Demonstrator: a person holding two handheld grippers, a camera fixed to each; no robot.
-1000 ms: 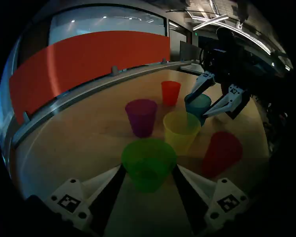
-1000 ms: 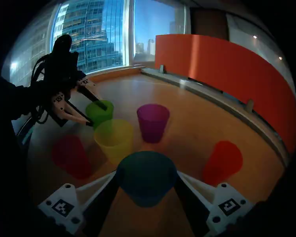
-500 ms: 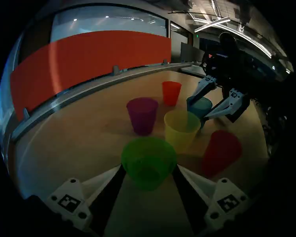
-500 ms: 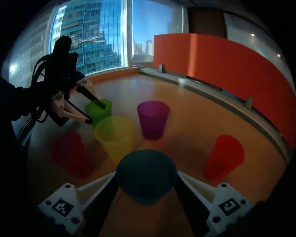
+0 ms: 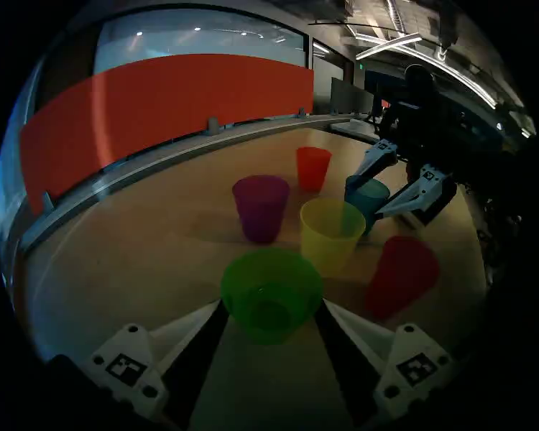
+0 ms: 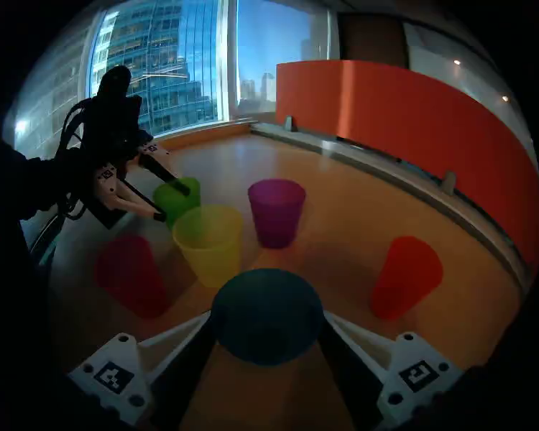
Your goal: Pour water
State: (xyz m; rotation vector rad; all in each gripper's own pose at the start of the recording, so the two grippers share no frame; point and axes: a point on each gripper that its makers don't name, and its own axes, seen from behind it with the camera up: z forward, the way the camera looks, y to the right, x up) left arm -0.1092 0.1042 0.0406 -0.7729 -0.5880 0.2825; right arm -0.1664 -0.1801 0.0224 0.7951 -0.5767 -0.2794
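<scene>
Left claw [image 5: 272, 310]: pinching the green cup [image 5: 272, 284], one finger against each side.
Right claw [image 6: 267, 327]: pinching the blue cup [image 6: 267, 312] the same way.
Green cup look: see-through, mouth up; I cannot tell if it holds water.
Blue cup look: dark, mouth up; contents cannot be told.
Neighbours of green cup, left gripper view: purple cup [image 5: 261, 207] at 12 o'clock, yellow cup [image 5: 331, 233] at 1, orange cup [image 5: 313, 167] beyond, red cup [image 5: 402, 276] at 3.
Edge: rail [image 5: 162, 159] under the orange panel [image 5: 162, 100], running 9 to 1 o'clock.
Open room: bare table [image 5: 140, 251] at 9 to 11 o'clock.
</scene>
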